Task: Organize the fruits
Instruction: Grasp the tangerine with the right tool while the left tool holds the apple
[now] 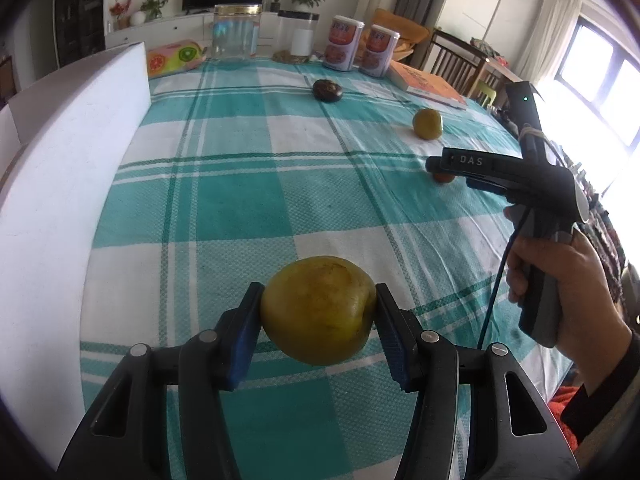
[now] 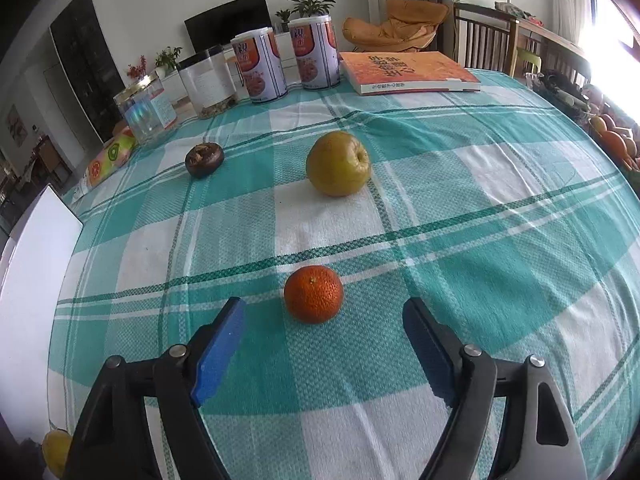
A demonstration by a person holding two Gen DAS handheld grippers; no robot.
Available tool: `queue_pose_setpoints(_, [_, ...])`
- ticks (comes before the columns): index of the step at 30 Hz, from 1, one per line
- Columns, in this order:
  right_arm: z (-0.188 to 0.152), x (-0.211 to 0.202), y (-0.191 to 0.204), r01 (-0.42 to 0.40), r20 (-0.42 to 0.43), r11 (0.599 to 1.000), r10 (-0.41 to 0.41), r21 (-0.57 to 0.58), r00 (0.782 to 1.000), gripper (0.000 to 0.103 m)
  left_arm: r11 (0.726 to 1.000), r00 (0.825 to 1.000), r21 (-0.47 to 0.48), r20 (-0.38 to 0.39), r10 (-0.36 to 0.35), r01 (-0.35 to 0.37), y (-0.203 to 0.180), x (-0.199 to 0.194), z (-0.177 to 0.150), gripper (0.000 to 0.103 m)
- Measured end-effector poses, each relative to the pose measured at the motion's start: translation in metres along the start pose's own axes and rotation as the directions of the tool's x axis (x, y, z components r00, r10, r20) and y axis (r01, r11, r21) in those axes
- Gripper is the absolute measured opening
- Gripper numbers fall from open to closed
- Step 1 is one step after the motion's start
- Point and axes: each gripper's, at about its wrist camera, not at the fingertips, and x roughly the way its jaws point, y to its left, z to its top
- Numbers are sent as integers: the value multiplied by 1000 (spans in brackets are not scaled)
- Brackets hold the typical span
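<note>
The tabletop [image 2: 500, 208] under its teal check cloth carries the fruit spread well apart, so each can be taken singly. A white board [image 1: 60, 184] stands along its left edge. The left tongs [image 1: 318, 312] clamp a yellow-green apple [image 1: 318, 308] across its widest part, lifted clear of the cloth (ready to carry, I judge). A second apple [image 2: 338, 164] and a dark fruit [image 2: 204, 159] wait farther off. The right tongs [image 2: 324, 320] stand open astride the mandarin [image 2: 314, 294], not touching it.
</note>
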Motion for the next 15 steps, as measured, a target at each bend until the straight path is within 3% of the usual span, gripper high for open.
queue_pose_setpoints(1, [0, 3, 2, 20, 8, 1000, -20, -13, 1000, 47, 1000, 1000, -4, -2, -2, 2, 2, -2, 0, 56])
queue_pose_setpoints(2, [-1, 1, 4, 40, 35, 999, -39, -33, 999, 30, 1000, 1000, -8, -3, -5, 5, 3, -4, -1, 56])
queue_pose_setpoints(6, [-18, -18, 3, -8, 71, 1000, 8, 5, 997, 30, 1000, 1000, -15, 5, -24, 25, 6, -16, -5, 56])
queue_pose_setpoints(10, [-46, -50, 14, -118, 76, 993, 116, 21, 990, 30, 997, 997, -10, -18, -73, 72, 3, -33, -12, 56])
queue_pose_setpoints(15, [-75, -90, 58, -285, 48, 958, 286, -31, 957, 30, 983, 982, -13, -22, -186, 186, 3, -84, -17, 56])
